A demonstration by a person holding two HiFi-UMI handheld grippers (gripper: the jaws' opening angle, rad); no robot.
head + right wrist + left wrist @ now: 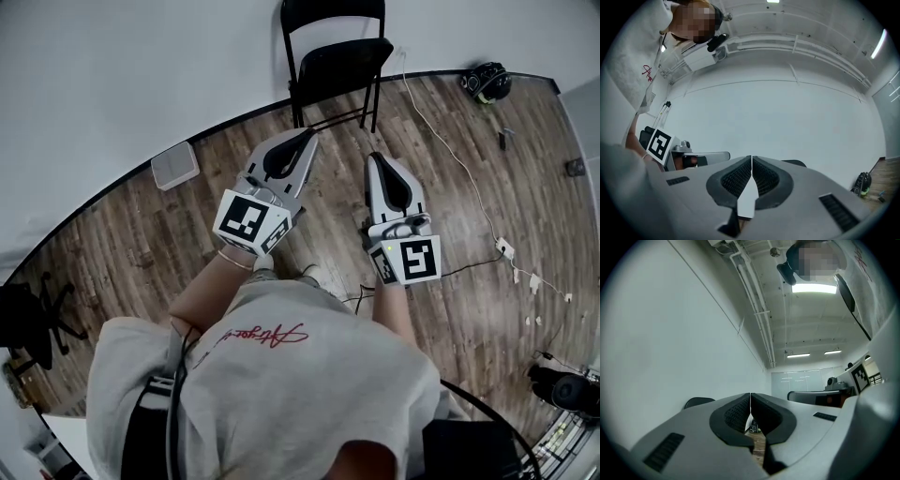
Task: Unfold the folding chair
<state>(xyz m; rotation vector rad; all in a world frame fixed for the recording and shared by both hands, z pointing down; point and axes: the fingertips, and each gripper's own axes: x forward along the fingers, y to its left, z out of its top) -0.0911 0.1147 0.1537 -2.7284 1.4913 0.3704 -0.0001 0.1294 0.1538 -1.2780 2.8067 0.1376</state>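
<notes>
The black folding chair [336, 58] stands against the white wall at the top middle of the head view, its seat down and its legs spread on the wooden floor. Both grippers are held out in front of the person, short of the chair and not touching it. My left gripper [309, 139] is shut with nothing in it; in the left gripper view [750, 395] its pads meet, and a dark edge of the chair [697, 402] shows past them. My right gripper [375, 159] is also shut and empty [751, 158], with a dark bit of the chair [794, 162] behind it.
A white box [175, 166] lies on the floor by the wall at the left. A white cable [450, 150] runs from the wall to a power strip [504, 248]. A black and yellow object [486, 82] sits at the far right, and an office chair [33, 314] at the left edge.
</notes>
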